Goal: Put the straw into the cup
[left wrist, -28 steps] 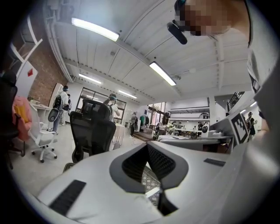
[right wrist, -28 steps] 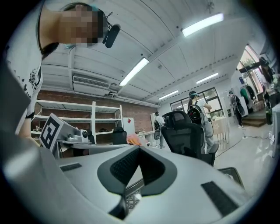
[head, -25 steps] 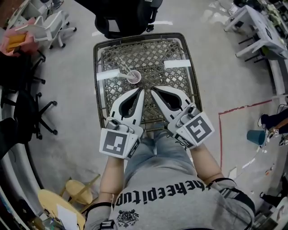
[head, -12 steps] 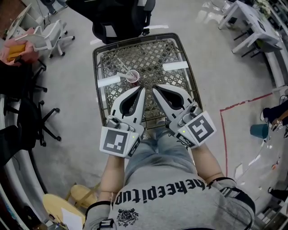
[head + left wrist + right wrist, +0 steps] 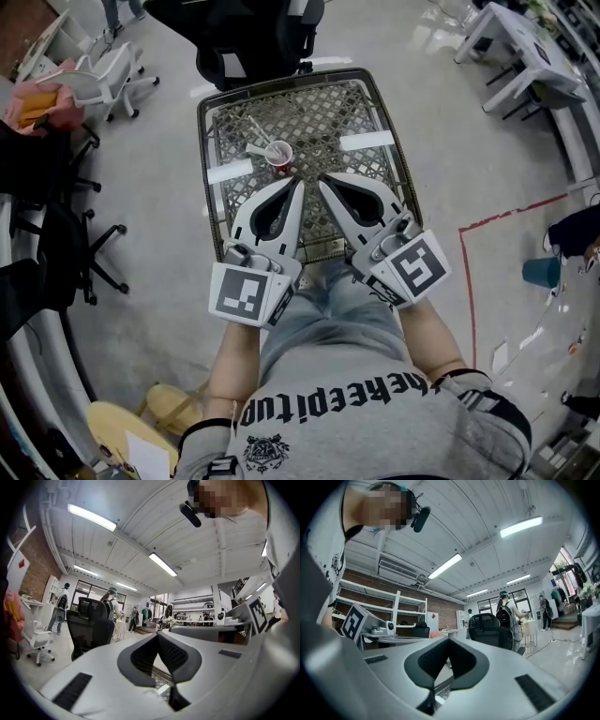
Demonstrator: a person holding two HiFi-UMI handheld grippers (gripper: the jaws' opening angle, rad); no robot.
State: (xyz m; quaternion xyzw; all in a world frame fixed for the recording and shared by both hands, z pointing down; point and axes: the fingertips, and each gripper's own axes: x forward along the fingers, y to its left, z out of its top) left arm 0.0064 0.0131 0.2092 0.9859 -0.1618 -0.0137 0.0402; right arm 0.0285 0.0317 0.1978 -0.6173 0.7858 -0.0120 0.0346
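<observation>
The mesh counter (image 5: 328,111) sits a little higher in the head view than a second ago, a shift judged to come from the head and not from the things on it; the left tool (image 5: 297,189) and right tool (image 5: 322,186) have stayed at its 6 o'clock edge, each pressed together on nothing; the cup (image 5: 279,153) stands just beyond their tips, toward 11 o'clock, apart from both; the straw (image 5: 259,132) appears already lodged in it, leaning toward 10 o'clock, so the task is judged done; open mesh is left all round the cup, the counter's rim well apart from it.
</observation>
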